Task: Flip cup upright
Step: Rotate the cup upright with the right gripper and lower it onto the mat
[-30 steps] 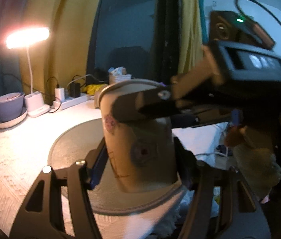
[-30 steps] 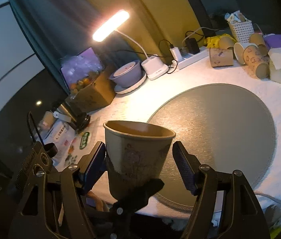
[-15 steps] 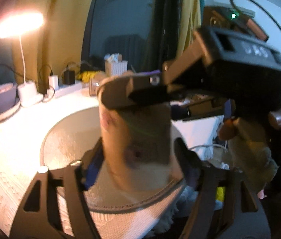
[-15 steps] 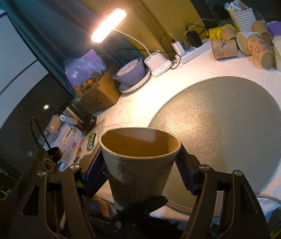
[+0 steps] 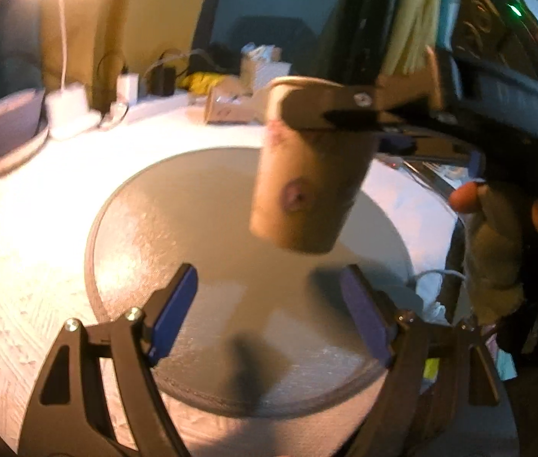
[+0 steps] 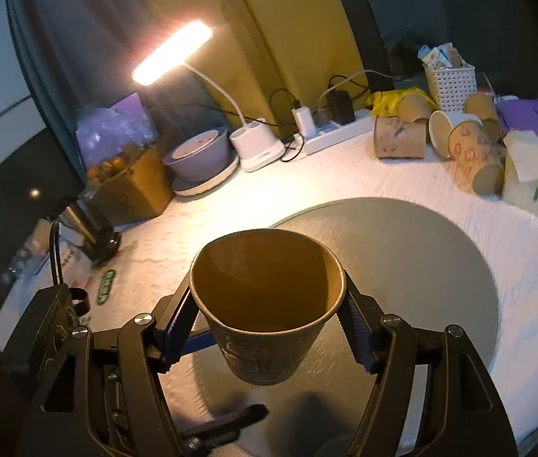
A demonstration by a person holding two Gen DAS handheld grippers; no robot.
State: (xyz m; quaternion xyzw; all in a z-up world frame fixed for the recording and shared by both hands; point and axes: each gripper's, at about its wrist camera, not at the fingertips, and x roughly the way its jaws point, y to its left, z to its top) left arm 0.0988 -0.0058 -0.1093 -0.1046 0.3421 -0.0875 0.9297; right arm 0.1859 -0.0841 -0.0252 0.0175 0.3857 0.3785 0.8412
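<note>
The cup [image 6: 267,306] hangs mouth-up above the round mat [image 6: 421,266], clamped near its rim by the right tool [image 6: 269,337]. The left tool [image 5: 269,320], jaws spread and empty, sits just below and nearer. Setting it down means going straight down onto the mat.

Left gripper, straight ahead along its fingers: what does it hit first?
Most likely the cup, held in the air by the right gripper in front of the open left gripper. Depth is unclear; passing beneath it, it would meet the round mat.
</note>
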